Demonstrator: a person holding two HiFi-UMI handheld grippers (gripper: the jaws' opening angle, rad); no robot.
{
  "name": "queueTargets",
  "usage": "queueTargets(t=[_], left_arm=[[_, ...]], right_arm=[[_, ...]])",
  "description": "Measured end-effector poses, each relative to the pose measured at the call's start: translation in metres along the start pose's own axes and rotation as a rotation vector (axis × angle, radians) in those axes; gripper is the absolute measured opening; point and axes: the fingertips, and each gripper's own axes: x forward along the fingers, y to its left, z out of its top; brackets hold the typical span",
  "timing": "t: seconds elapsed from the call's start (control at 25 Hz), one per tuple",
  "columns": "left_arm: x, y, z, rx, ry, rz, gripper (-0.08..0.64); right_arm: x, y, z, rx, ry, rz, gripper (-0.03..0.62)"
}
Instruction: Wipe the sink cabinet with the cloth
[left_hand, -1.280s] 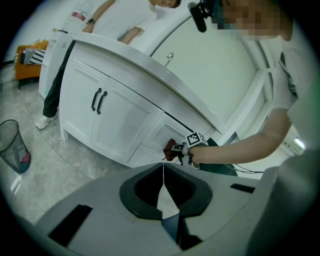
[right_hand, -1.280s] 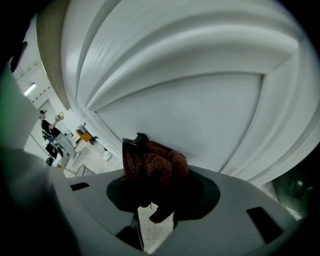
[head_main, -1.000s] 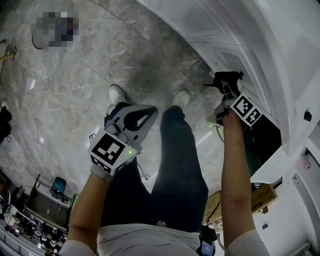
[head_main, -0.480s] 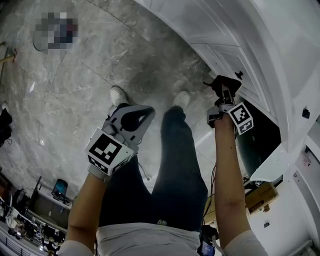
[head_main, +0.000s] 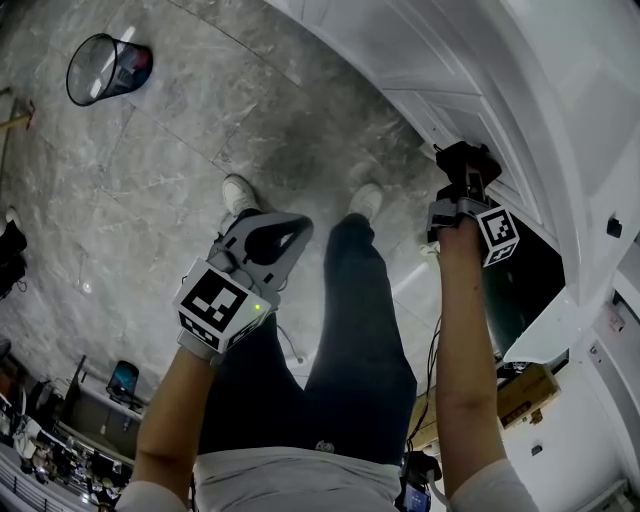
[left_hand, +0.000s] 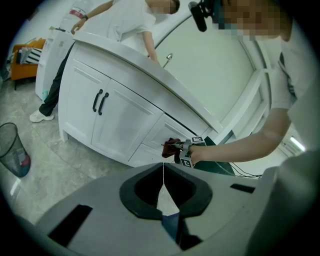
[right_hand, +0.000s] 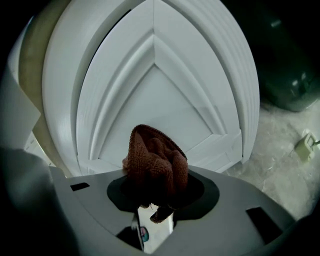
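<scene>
Wiping looks barely underway; right gripper (right_hand: 156, 186) clenches the brown cloth (right_hand: 156, 161) by a cabinet door (right_hand: 165, 95); left gripper (left_hand: 163, 181) pinched together, empty.

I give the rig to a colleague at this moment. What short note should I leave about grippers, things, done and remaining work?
Right gripper: shut on the brown knitted cloth, held up at a white panelled cabinet door; contact not certain.
Left gripper: shut, empty, away from the sink cabinet.
Done: wiped area cannot be told.
Left: probably wipe this door, then the other fronts.
</scene>
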Motion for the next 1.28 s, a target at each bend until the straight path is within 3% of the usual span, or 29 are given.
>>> queueTargets(t=[0.32, 0.6, 0.96, 1.28], left_arm=[[-0.010, -0.001, 0.008, 0.025, -0.002, 0.004, 0.015], [-0.014, -0.007, 0.020, 0.049, -0.018, 0.010, 0.015], [-0.025, -0.027, 0.059, 0.100, -0.060, 0.020, 0.015], [-0.054, -0.052, 0.116, 0.099, -0.141, 0.056, 0.015]], right_arm=[[-0.015, 0.021, 0.007, 0.156, -0.029, 0.065, 0.143], [-0.028, 0.050, 0.015, 0.268, -0.069, 0.173, 0.143], [-0.063, 0.120, -0.015, 0.168, 0.071, 0.292, 0.143], [-0.117, 0.231, -0.024, -0.112, 0.167, 0.472, 0.143]])
